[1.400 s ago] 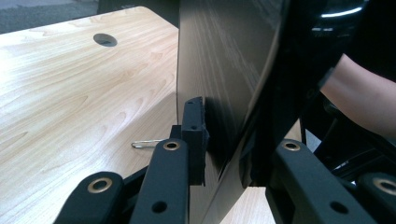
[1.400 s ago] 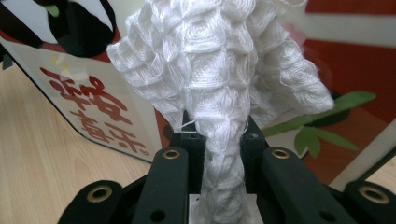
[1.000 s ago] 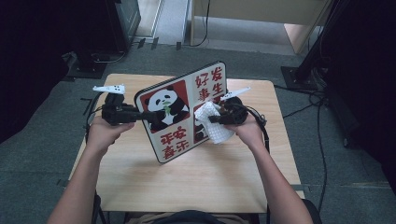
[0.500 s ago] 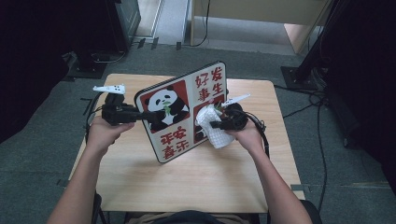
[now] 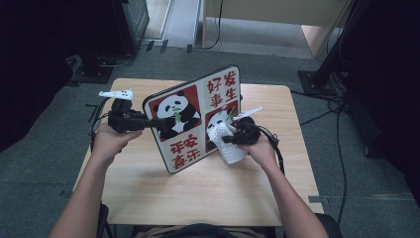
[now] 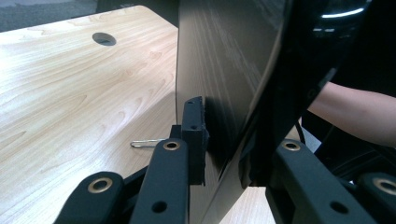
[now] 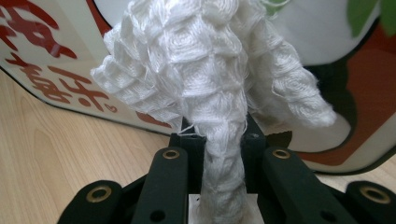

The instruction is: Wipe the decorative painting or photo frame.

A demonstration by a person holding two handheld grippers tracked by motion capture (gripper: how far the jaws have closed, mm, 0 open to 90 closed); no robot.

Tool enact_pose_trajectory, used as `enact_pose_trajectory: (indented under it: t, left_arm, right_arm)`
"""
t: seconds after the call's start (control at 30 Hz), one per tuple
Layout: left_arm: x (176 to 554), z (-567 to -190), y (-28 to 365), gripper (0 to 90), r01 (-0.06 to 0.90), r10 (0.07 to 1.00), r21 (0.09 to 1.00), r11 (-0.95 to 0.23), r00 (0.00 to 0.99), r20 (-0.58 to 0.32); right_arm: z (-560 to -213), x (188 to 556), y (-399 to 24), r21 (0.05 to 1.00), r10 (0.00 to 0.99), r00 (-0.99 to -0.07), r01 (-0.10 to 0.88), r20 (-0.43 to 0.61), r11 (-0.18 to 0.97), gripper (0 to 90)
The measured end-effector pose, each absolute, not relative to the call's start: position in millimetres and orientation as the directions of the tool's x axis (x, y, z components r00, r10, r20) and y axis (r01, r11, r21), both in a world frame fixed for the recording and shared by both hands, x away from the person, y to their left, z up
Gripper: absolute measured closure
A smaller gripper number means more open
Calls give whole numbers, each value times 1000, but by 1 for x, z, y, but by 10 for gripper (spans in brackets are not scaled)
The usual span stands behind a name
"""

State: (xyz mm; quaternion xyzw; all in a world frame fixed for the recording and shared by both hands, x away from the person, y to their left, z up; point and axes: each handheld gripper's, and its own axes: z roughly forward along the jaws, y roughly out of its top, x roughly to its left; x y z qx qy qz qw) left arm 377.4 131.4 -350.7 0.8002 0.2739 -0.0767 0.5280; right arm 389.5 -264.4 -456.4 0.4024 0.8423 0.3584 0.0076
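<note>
Table (image 5: pixel 148 198): light wood-grain laminate, smooth, semi-matt. Panda board (image 5: pixel 198 124): rigid, glossy printed front; back dark, smooth, w/ sheen. Cloth (image 7: pixel 205 84): white waffle-weave fabric, rough, frayed threads. Gripper jaws: black matt plastic, brass-look rivets. Floor (image 5: pixel 49 163): grey carpet, matt.

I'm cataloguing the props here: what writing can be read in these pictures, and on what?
"好事发生": red characters, top right panel of the panda board.
"平安喜乐": white characters on red, bottom left panel; the last two characters are blurred, so that reading is uncertain.
No writing shows on the cloth or table.

Panda board (image 5: pixel 193 119) upright on edge, white waffle cloth (image 5: pixel 225 141) against it
</note>
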Motion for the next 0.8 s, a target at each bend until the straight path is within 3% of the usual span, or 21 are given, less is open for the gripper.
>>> enact_pose_trajectory:
  t: [0.3, 0.8]
  left_arm:
    - [377, -351, 131, 756, 521, 366, 803, -290, 836, -410]
    - [377, -351, 131, 756, 516, 367, 806, -290, 838, -405]
  right_arm:
    - [-458, 388, -265, 597, 685, -675, 677, 272, 430, 784]
    - [-408, 384, -268, 661, 677, -679, 650, 283, 376, 793]
